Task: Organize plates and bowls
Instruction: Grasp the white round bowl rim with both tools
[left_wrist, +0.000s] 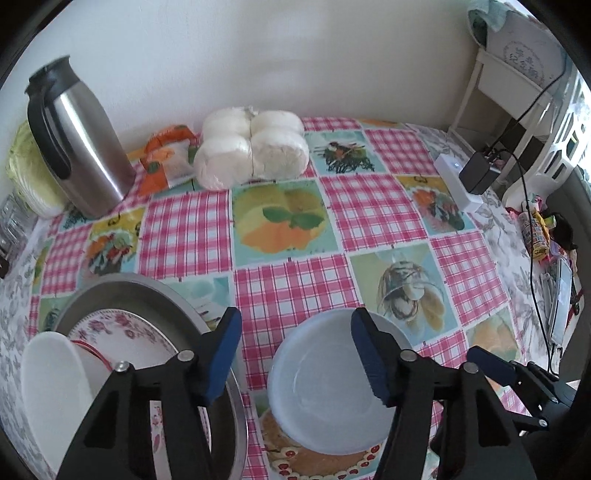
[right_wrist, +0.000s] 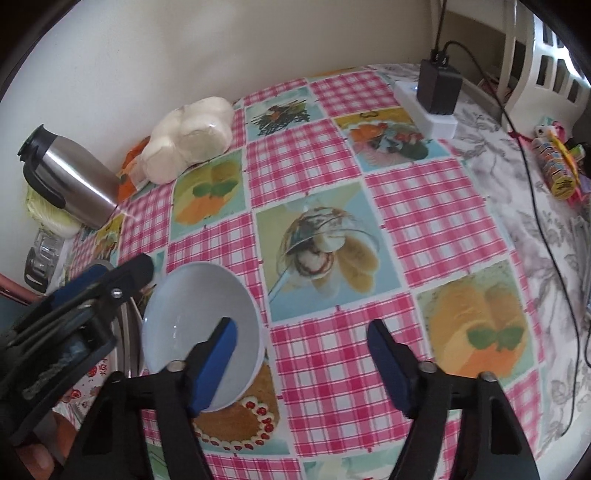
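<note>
**At the near edge of the worktop: one bowl not yet stacked, both grippers closing in**

Between the left gripper's (left_wrist: 295, 354) jaws: only the bowl's near-left rim and bare cloth. Its right pad hangs over the inside of the pale bowl (left_wrist: 332, 384); its left pad stands over the rim of the metal tray (left_wrist: 147, 291). The jaws stand about half apart and press on nothing.

Between the right gripper's (right_wrist: 303, 365) jaws: checked cloth only. Its left pad overlaps the bowl (right_wrist: 195, 317) in this view; whether it touches cannot be told. These jaws are also half apart, holding nothing.

To the left of the left jaws, the tray carries a flowered plate (left_wrist: 122, 328) with a white dish (left_wrist: 51, 373) on it, so a stack is begun there.

Judgement: task partly done. The bowl sits alone on the worktop (left_wrist: 295, 291), apart from the stack, and remains to be gripped and placed. No other loose plates show beyond the jaws.
</note>
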